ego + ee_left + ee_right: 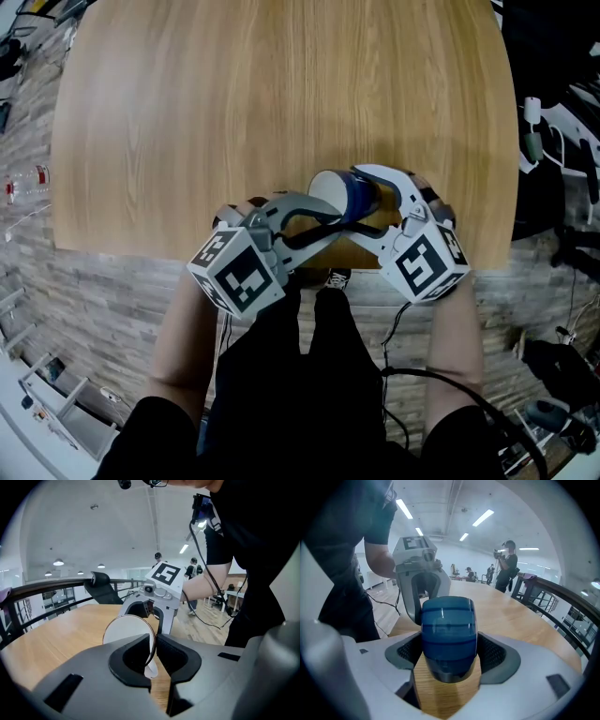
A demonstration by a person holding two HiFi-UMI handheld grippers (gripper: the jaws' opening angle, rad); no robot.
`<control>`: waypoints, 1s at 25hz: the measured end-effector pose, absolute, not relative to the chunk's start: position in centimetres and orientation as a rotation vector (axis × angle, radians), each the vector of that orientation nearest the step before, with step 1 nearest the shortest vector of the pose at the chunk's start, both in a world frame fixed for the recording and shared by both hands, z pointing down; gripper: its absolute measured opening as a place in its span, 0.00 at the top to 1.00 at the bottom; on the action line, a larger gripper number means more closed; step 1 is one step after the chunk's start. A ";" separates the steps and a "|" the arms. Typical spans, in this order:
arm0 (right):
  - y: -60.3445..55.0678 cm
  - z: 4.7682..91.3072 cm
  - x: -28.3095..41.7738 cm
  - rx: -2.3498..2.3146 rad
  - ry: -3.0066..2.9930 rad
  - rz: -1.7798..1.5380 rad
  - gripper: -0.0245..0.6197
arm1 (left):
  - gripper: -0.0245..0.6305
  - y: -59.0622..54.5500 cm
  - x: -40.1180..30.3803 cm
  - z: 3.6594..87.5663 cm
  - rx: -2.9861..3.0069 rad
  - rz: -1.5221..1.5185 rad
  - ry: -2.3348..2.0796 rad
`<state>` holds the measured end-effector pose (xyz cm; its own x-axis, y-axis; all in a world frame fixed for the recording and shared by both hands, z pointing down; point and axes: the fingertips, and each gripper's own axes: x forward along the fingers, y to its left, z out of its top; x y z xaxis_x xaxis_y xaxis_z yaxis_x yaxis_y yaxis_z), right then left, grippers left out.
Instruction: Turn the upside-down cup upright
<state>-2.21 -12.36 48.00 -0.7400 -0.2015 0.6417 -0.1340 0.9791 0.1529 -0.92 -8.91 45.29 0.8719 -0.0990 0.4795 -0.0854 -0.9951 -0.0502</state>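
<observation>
While cup (pixel 358 195) lies sideways, mouth-left, left hand-held gripper (pixel 153 649) pinches rim, right hand-held gripper (pixel 449 649) clamps body.

Bright, even indoor light in all three views, heavily bent by fisheye lenses.
Ceiling strip lights (pixel 483 516) glow white above; the worktop (pixel 281 112) is evenly lit, with a soft shadow near its front edge. The blue cup (pixel 449 634) carries pale reflected streaks. Corners go black, straight lines bow, and the near bodies of my left claw (pixel 152 653) and right claw (pixel 450 651) look soft, the far room hazy.
</observation>
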 end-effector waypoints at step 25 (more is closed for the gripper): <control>-12.6 47.7 -2.6 0.611 -2.700 0.126 0.47 | 0.95 -18.7 -5.3 47.9 -3.077 -0.649 1.169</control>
